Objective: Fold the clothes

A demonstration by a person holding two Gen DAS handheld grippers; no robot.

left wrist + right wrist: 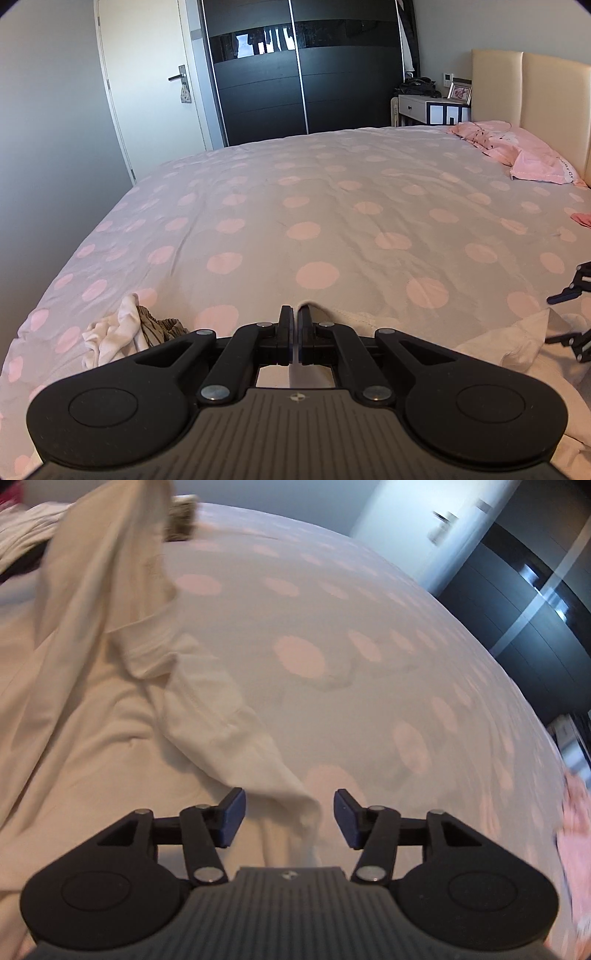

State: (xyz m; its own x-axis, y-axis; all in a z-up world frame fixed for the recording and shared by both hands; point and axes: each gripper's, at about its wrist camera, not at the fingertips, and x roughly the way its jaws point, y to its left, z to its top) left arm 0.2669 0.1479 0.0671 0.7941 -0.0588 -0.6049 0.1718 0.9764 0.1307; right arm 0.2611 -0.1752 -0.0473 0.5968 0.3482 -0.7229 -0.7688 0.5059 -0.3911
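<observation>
The cream garment point(92, 709) sprawls unfolded at the bed's point(295, 206) near edge. The left gripper point(294, 314) pinches its hem; the right gripper point(290, 812) stands spread over a sleeve. Folding seems barely begun.

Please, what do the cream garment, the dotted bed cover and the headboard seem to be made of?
Cream garment: probably soft woven cotton, matte; it creases and drapes loosely.
Dotted bed cover: likely thin cotton or a blend, matte, with fine wrinkles and pink dots.
Headboard: seemingly padded leather or imitation leather; smooth cream panels with a slight sheen and seams.
</observation>
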